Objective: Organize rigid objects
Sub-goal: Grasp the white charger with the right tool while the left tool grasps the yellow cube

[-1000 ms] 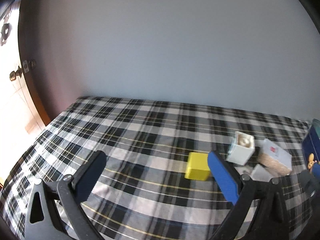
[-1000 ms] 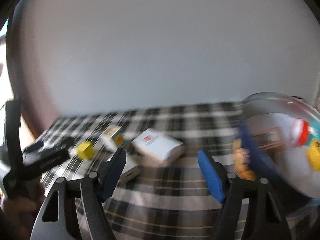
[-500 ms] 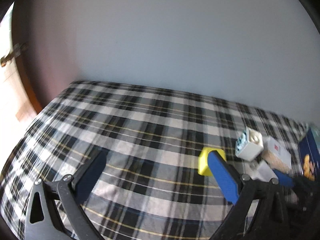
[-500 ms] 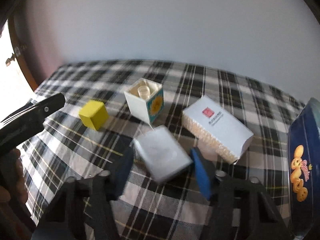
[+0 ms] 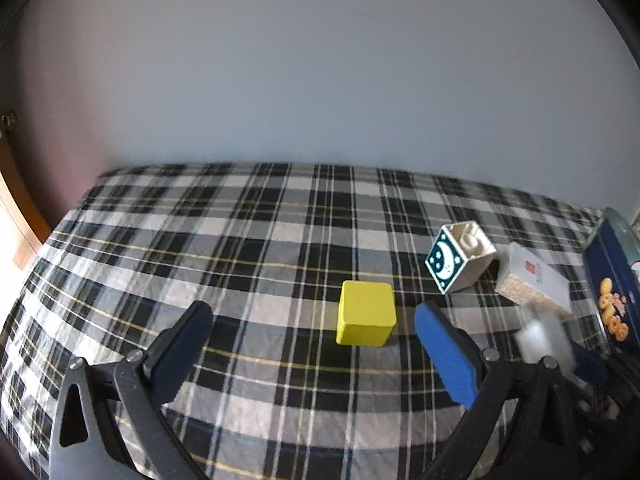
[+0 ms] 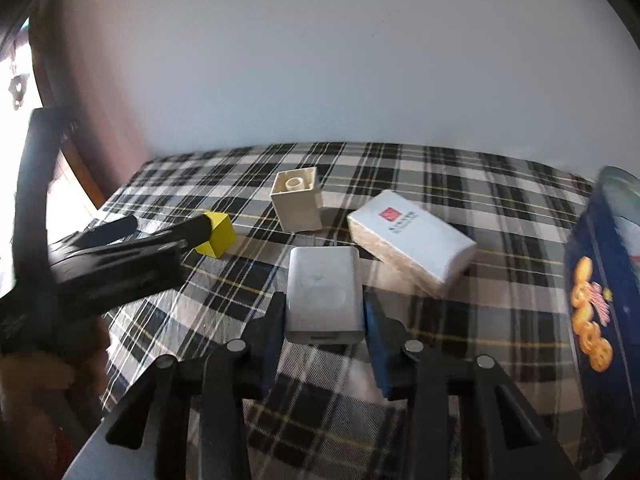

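My right gripper (image 6: 324,316) is closing on a flat grey box (image 6: 322,292), and its pads touch the box's two long sides on the plaid cloth (image 6: 460,168). The left wrist view shows that box (image 5: 540,338) only as a blur at the right. A yellow cube (image 5: 366,318) rests just ahead of my left gripper (image 5: 314,316), which is open and holds nothing. The cube lies nearer the blue finger (image 5: 444,352). From the right wrist view the left gripper (image 6: 168,222) reaches in from the left, with one fingertip against the cube (image 6: 220,236).
A white toy brick (image 5: 460,258) with a moon print lies tipped behind the cube. Beside it lies a white packet (image 6: 412,236) with a red logo. A blue cookie tin (image 6: 600,312) stands at the right edge. A wall closes off the back, and the table ends at the left.
Both grippers tipped downward and moved in toward the table. The right gripper's jaws narrowed from wide open onto the grey box. The yellow cube now sits closer to the left gripper's fingers.
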`<action>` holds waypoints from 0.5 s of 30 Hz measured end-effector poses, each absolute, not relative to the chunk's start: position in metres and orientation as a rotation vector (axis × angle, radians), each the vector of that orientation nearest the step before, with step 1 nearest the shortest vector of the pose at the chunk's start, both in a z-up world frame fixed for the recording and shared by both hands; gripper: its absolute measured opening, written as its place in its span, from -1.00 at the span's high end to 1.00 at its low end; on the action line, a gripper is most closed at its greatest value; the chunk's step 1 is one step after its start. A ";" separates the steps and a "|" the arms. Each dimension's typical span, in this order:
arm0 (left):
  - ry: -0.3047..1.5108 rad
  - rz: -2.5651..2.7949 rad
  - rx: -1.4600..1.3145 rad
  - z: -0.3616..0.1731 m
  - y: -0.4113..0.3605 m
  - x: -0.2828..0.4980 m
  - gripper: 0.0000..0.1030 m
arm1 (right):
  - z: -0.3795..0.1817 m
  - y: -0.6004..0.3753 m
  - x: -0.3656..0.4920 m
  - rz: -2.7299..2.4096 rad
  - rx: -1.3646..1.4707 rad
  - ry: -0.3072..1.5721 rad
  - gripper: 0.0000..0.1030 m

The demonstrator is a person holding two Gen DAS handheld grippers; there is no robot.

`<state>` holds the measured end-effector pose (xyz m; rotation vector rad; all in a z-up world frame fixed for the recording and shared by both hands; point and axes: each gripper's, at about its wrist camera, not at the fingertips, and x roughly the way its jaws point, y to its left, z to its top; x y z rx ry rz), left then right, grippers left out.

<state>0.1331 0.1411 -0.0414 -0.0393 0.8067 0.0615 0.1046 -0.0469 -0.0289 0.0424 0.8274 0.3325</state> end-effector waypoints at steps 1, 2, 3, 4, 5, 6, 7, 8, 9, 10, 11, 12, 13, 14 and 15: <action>0.835 0.060 -0.035 -0.045 0.138 0.138 -0.80 | -0.028 -0.052 0.100 0.331 0.051 0.822 0.22; 0.860 0.048 -0.039 -0.048 0.133 0.141 -0.65 | -0.027 -0.056 0.098 0.329 0.060 0.821 0.22; 0.884 0.032 -0.053 -0.051 0.132 0.145 -0.58 | -0.026 -0.061 0.095 0.328 0.069 0.819 0.22; 0.897 0.026 -0.061 -0.053 0.131 0.147 -0.49 | -0.025 -0.066 0.092 0.329 0.080 0.818 0.22; 0.914 0.024 -0.063 -0.055 0.130 0.150 -0.40 | -0.025 -0.070 0.090 0.329 0.087 0.817 0.22; 0.914 0.033 -0.053 -0.054 0.129 0.151 -0.38 | -0.025 -0.073 0.088 0.327 0.093 0.814 0.22; 0.912 0.036 -0.050 -0.054 0.128 0.151 -0.25 | -0.024 -0.075 0.088 0.323 0.098 0.811 0.22; 0.908 0.035 -0.049 -0.053 0.128 0.150 -0.06 | -0.023 -0.079 0.087 0.319 0.103 0.808 0.22; 0.902 0.027 -0.048 -0.052 0.127 0.149 0.06 | -0.021 -0.083 0.086 0.318 0.105 0.804 0.22; 0.898 0.016 -0.049 -0.051 0.127 0.149 0.41 | -0.020 -0.083 0.085 0.317 0.105 0.800 0.22; 0.895 0.005 -0.054 -0.050 0.127 0.148 0.46 | -0.019 -0.081 0.085 0.314 0.102 0.794 0.22; 0.894 -0.004 -0.059 -0.050 0.128 0.147 0.46 | -0.018 -0.082 0.083 0.312 0.098 0.786 0.22; 0.892 -0.010 -0.065 -0.050 0.129 0.146 0.46 | -0.016 -0.082 0.081 0.310 0.093 0.774 0.22; 0.889 -0.016 -0.074 -0.049 0.130 0.145 0.47 | -0.013 -0.082 0.079 0.309 0.088 0.760 0.22; 0.881 -0.022 -0.087 -0.048 0.132 0.143 0.47 | -0.010 -0.083 0.077 0.309 0.084 0.746 0.22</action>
